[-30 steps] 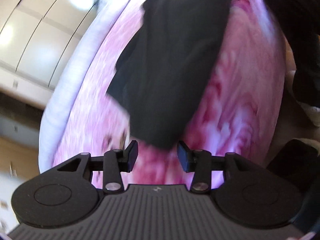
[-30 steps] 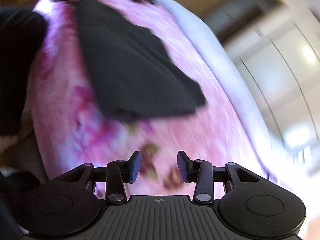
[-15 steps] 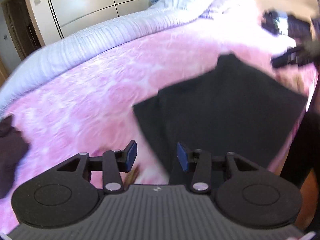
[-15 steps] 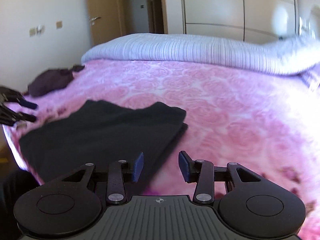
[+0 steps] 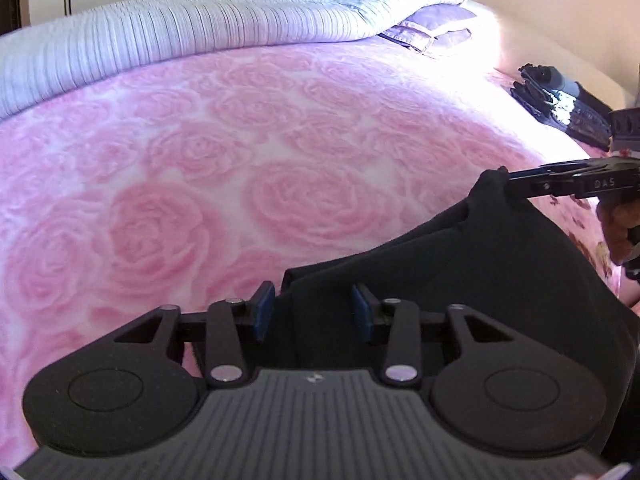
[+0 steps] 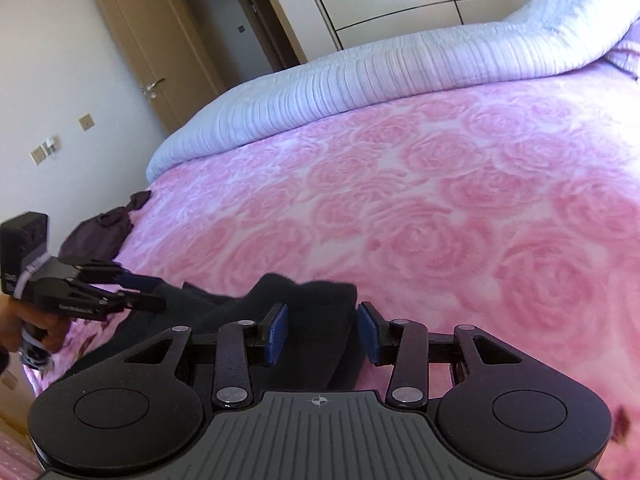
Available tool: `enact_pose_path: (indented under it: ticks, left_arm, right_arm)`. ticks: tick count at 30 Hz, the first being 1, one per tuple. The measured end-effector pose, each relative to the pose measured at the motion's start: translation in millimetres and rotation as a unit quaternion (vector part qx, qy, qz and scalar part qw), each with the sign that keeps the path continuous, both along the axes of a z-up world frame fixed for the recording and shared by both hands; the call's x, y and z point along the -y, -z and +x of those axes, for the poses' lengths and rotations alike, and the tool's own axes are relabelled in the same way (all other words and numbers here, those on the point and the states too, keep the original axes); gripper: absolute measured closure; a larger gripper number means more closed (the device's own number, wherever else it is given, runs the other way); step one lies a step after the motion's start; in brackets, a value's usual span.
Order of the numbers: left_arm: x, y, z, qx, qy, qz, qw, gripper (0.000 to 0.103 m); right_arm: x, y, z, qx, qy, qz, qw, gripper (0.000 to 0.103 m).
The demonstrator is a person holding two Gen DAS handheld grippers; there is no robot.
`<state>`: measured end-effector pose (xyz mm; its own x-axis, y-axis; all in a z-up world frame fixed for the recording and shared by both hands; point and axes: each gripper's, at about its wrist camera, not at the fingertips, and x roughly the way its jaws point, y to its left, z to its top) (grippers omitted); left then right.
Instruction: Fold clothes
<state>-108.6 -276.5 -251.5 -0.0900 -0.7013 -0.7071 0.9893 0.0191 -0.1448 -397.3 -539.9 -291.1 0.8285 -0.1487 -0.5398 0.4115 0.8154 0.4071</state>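
Note:
A black garment (image 5: 500,272) lies folded on the near edge of the bed. In the left wrist view my left gripper (image 5: 313,312) is open, and the garment's near left corner lies between its blue pads (image 5: 264,312). The right gripper (image 5: 510,179) comes in from the right at the garment's far corner, which stands up a little. In the right wrist view my right gripper (image 6: 322,336) is open, with a raised fold of the black garment (image 6: 312,300) between its fingers. The left gripper (image 6: 154,292) shows at the left, at the cloth's other end.
A pink rose-patterned blanket (image 5: 248,152) covers the bed. A rolled lilac striped duvet (image 5: 180,36) and pillows (image 5: 436,28) lie along the far side. A pile of dark clothes (image 5: 560,104) sits far right, and a dark purple garment (image 6: 104,232) at the left edge. A door (image 6: 152,52) stands behind.
Both views have swung from tilted and blurred to level and low over the bed. Both grippers have come down to the black garment's corners, which now lie between their open fingers.

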Motion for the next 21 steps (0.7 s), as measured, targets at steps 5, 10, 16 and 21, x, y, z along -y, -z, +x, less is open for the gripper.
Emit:
enact_pose_path:
  ticks: [5,10,16,21]
  left_arm:
    - [-20.1,-11.8,3.5,0.013,-0.023,-0.051,0.9984,0.099]
    - [-20.5,9.5,10.1,0.007,-0.053,-0.030,0.9981,0.099]
    - [-14.8,13.1,9.0,0.016,-0.057,-0.015,0.9981,0.097]
    - [-18.2,3.1,8.4,0.031,-0.061,-0.009,0.9976,0.091]
  right_arm:
    - [4.2,-5.4,-1.7,0.007,-0.010,-0.012,1.000,0.097]
    - [5.4,9.4,5.1,-0.018,-0.011,-0.021,1.000,0.098]
    - [9.9,15.0,-0.4,-0.033,0.012,-0.013,0.999,0.097]
    - [11.7,0.6,-7.6,-0.041,0.037,-0.019,0.998,0.093]
